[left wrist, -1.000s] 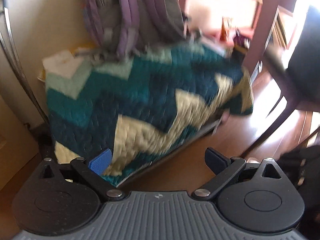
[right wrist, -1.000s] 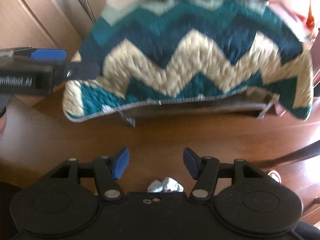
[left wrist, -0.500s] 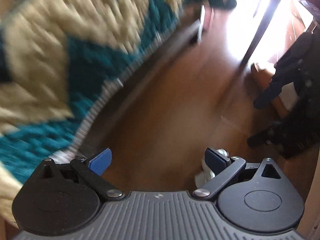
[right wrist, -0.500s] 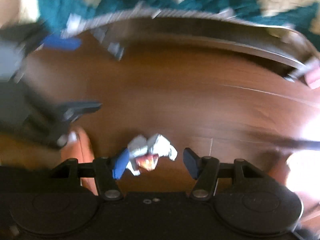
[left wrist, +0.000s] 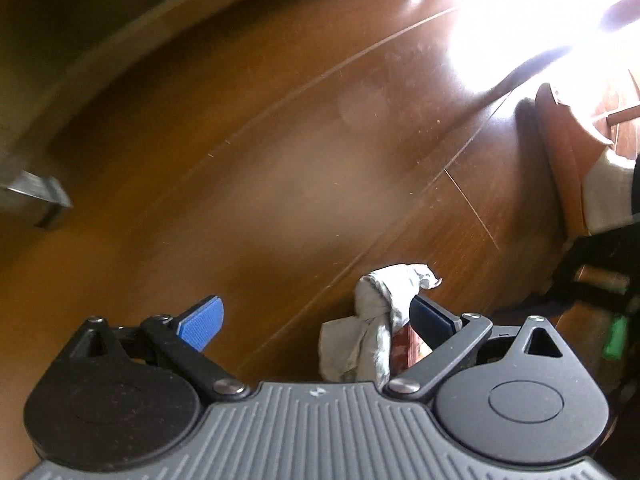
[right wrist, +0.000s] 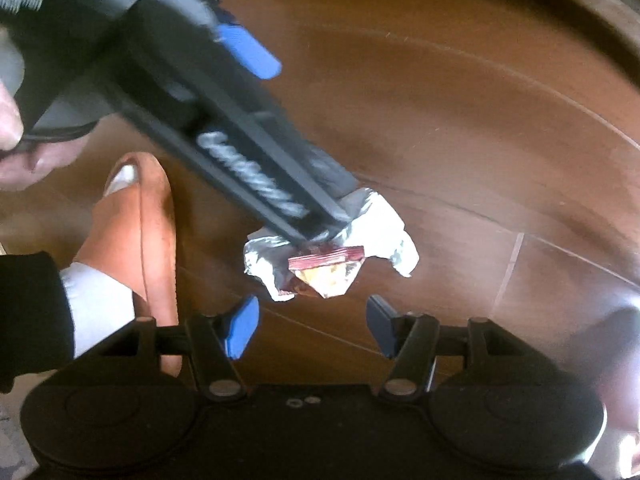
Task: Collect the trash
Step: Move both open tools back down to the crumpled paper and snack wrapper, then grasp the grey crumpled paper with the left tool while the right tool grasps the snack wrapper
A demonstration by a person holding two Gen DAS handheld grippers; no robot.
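Looking down through both wrist cameras, I have a crumpled wrapper (right wrist: 332, 252) lying on the brown wooden floor (left wrist: 280, 140), just ahead of both tools. My right gripper (right wrist: 310, 326) points steeply at the boards with its jaws spread wide and nothing between them; the wrapper sits just beyond the blue pads (right wrist: 242, 326), clear of both. My left gripper (left wrist: 316, 316) is likewise wide open, and in its own view the wrapper (left wrist: 380, 320) lies against the inner face of the dark pad on the picture's right, with the other pad well apart from it, so nothing is clamped.

Only the right camera shows the left tool from outside: its long dark body crosses from upper left, its tip reaching the top of the wrapper, though blur hides whether they touch. That view also shows the wrapper's open side, silver foil folded around a dark red printed strip and a yellowish patch. The left camera shows mostly a twisted grey-white back with a sliver of red. An orange slipper (right wrist: 136, 236) over a white sock stands near the wrapper in both views. Only the left view catches glare on the boards and a metal furniture foot (left wrist: 38, 196).
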